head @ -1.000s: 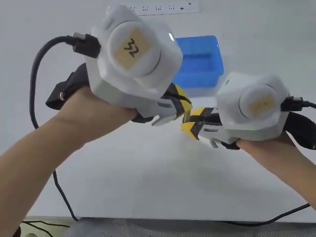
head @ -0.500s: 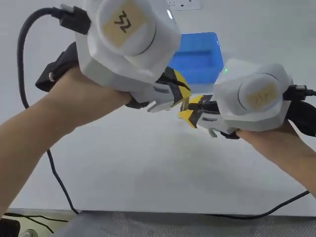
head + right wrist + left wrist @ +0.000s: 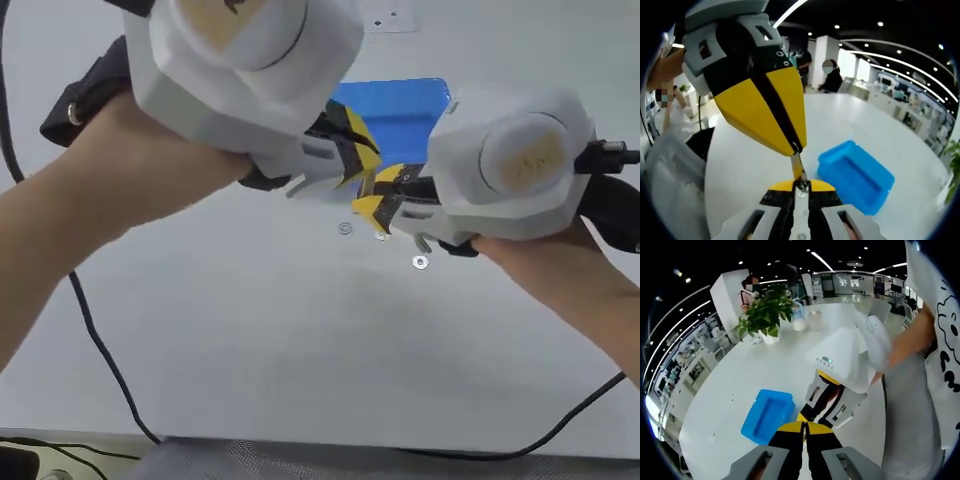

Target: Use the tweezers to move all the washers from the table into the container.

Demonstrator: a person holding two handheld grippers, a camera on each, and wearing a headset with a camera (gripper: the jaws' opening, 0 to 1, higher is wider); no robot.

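Note:
My left gripper [image 3: 352,152] and right gripper [image 3: 383,203] meet tip to tip above the white table [image 3: 250,330]. A thin metal pair of tweezers [image 3: 797,170] runs between the two sets of yellow jaws; both grippers are shut on it. In the left gripper view my left gripper [image 3: 803,429] points at the right gripper [image 3: 827,400]. From the right gripper [image 3: 801,188], the left gripper [image 3: 796,147] shows close up. Three small washers [image 3: 345,229] [image 3: 380,237] [image 3: 420,262] lie on the table under the jaws. The blue container [image 3: 398,108] [image 3: 767,415] [image 3: 855,182] stands just behind.
A black cable [image 3: 95,340] trails down the table's left side and another [image 3: 575,400] crosses the front right corner. A white power strip [image 3: 392,20] lies at the table's far edge. A potted plant [image 3: 765,315] stands farther off.
Both grippers have risen in the picture and stayed tip to tip. The washers on the table beneath them have come into sight.

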